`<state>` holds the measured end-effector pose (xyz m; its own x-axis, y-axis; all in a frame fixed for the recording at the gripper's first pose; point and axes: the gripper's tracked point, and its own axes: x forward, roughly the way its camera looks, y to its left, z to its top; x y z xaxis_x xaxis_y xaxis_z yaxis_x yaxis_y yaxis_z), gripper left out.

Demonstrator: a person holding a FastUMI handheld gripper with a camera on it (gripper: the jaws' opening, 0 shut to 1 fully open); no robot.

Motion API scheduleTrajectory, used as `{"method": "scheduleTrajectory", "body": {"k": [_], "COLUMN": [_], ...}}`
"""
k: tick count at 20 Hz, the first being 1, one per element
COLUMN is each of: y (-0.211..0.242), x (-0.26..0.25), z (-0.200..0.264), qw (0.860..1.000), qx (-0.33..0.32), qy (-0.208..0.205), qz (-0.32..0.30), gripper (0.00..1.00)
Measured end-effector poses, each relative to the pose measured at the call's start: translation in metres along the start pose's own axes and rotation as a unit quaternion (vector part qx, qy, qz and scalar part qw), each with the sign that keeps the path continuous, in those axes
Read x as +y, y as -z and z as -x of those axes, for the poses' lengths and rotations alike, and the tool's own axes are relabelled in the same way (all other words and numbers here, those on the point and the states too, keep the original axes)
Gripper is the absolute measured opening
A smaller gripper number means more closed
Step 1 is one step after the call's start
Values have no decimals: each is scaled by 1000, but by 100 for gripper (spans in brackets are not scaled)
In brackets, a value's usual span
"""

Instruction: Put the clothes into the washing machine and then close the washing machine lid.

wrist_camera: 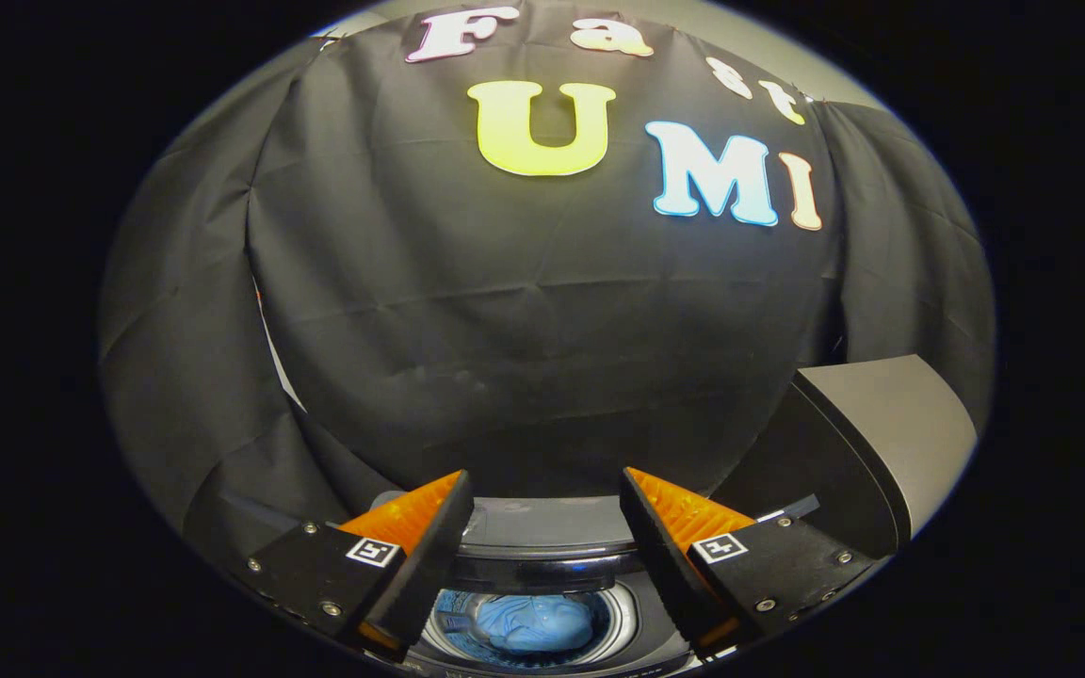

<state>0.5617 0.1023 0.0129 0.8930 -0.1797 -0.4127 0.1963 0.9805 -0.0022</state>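
Washing machine [542,527] drum holds blue clothes [542,623]; lid [882,443] raised.

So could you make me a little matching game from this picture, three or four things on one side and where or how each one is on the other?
Things:
1. blue clothes
2. washing machine lid
3. gripper
4. black cloth wall

Places or states:
A. raised open, standing to the right of the drum
B. hanging behind the machine
C. lying inside the drum, below and between the fingers
D. open and holding nothing, above the drum

Pairs: 1-C, 2-A, 3-D, 4-B
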Motion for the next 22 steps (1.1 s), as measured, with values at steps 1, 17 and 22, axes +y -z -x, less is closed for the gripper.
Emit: {"method": "scheduleTrajectory", "body": {"k": [1, 17, 22], "y": [2, 130, 167], "x": [1, 2, 1], "z": [3, 65, 87], "qw": [1000, 1000, 998], "qx": [-4, 1, 23], "qy": [-1, -14, -9], "qz": [-1, 23, 51], "gripper": [97, 96, 96]}}
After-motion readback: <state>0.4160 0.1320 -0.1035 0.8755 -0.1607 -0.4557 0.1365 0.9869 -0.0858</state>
